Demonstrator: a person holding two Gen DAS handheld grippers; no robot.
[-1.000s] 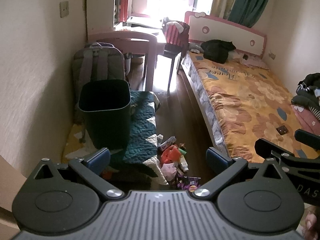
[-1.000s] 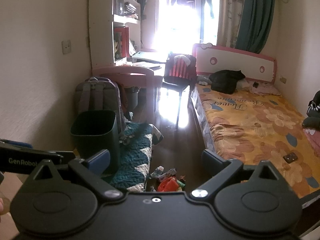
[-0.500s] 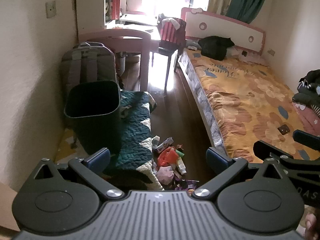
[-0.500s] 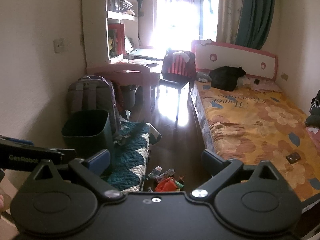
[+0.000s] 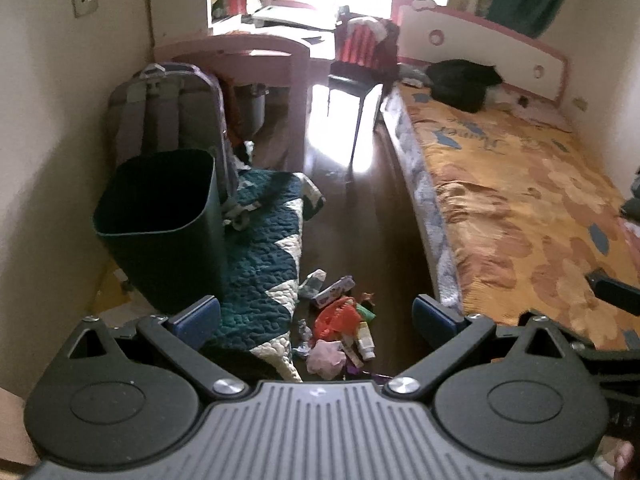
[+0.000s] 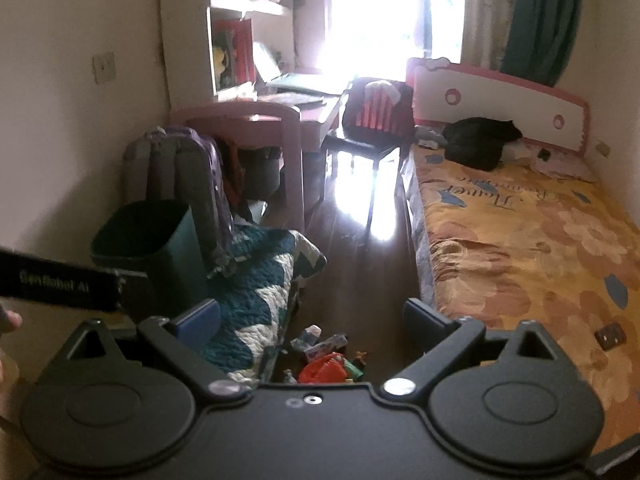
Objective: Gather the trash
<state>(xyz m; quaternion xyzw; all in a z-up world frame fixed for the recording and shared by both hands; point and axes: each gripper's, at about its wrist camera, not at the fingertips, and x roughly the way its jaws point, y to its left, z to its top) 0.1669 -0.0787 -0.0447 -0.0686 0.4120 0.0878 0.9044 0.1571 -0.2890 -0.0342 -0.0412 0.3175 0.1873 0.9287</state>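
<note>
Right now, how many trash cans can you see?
1. The dark green trash can stands on the floor by the left wall, in front of the grey backpack. Others could be hidden under the desk.

Dark green bin [image 5: 160, 224]; teal-and-cream zigzag quilt [image 5: 264, 264]; orange floral bedspread [image 5: 520, 200] (blue patches); red bag [image 5: 336, 318].

Black tongs [image 5: 316, 314], blue pads [image 5: 199, 312], silver screws, ribbed grey housing

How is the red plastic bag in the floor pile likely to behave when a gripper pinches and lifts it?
The red plastic bag looks crumpled and thin, so probably floppy and light. Its glossy film may slip. Touching neighbouring trash, it could drag pieces along.
</note>
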